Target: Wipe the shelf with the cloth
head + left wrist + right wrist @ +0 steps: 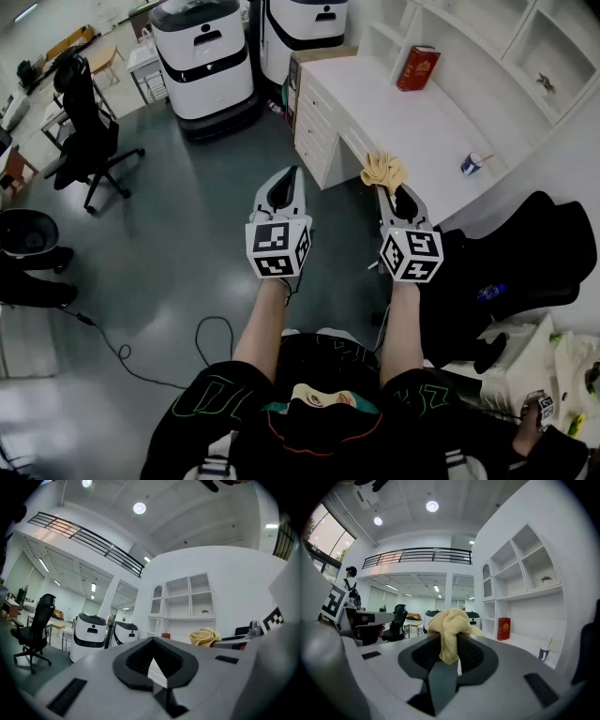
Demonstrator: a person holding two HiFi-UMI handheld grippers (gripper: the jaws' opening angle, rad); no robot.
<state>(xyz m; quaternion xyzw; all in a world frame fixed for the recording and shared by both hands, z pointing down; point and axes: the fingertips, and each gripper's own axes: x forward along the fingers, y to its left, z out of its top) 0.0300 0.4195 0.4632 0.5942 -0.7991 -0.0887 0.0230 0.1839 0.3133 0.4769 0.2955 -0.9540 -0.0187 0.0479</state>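
Observation:
A crumpled yellow cloth (384, 170) (450, 623) sticks out of my right gripper (383, 187) (449, 641), whose jaws are shut on it. The gripper hovers over the front edge of a white desk (412, 127). Behind the desk a white shelf unit (487, 47) (520, 569) lines the wall, well ahead of both grippers. My left gripper (290, 173) (152, 643) hangs over the grey floor left of the desk, shut with nothing in it. The left gripper view also catches the cloth (205, 636) off to its right.
A red book (418, 67) leans at the back of the desk and a small cup (472, 164) stands near its right end. A black chair (525, 253) sits to my right. Two white robots (206, 56) and an office chair (86, 122) stand on the floor.

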